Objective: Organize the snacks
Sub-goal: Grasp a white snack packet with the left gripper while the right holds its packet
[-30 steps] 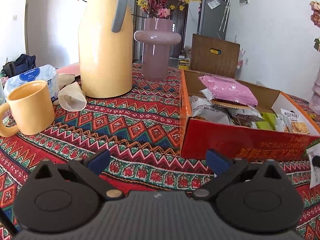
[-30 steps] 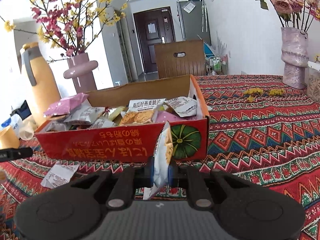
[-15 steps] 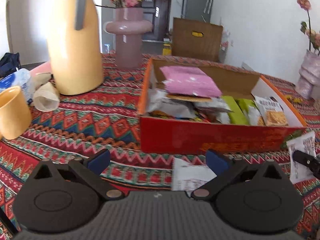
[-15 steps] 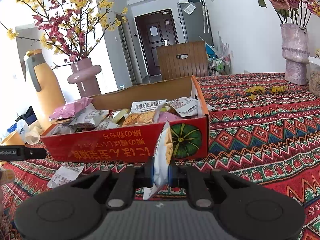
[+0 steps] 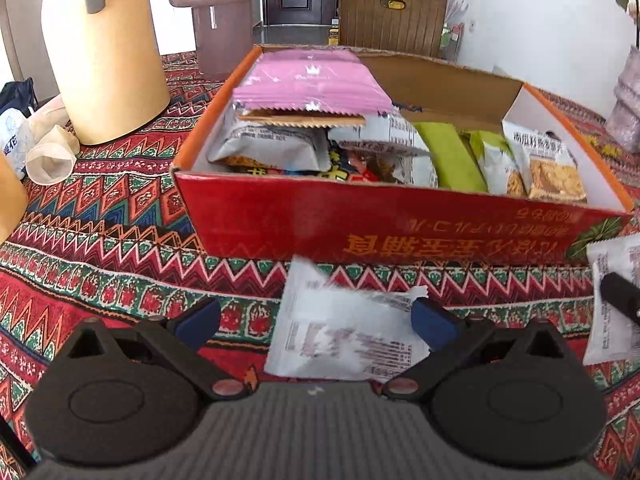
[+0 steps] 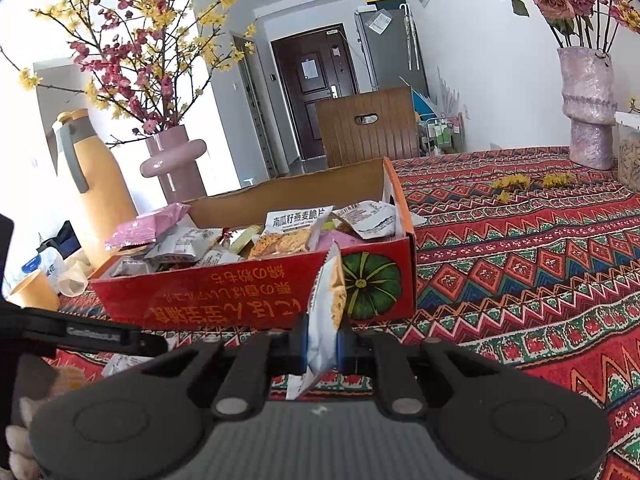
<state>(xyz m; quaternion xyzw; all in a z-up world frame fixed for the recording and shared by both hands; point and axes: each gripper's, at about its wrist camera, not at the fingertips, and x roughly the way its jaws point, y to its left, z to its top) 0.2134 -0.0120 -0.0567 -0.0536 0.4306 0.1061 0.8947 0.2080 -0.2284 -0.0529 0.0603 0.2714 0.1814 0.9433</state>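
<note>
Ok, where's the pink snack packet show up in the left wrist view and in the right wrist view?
Left wrist view: the pink snack packet sits upper centre, atop the pile at the left end of the red box.
Right wrist view: the packet lies left of centre, at that box's left end.
Shared landmark: the pinkish ring vase behind the box.

A red patterned cloth (image 6: 520, 248) covers the desk. At the far left stands a tall yellow jug (image 6: 94, 200) with a grey handle, and just beside it a pink vase (image 6: 176, 164) of blossom branches. Far right stands a mottled lilac vase (image 6: 588, 108) of faded roses. Beyond the desk are a brown chair back (image 6: 368, 132) and a dark door (image 6: 316, 92).
</note>
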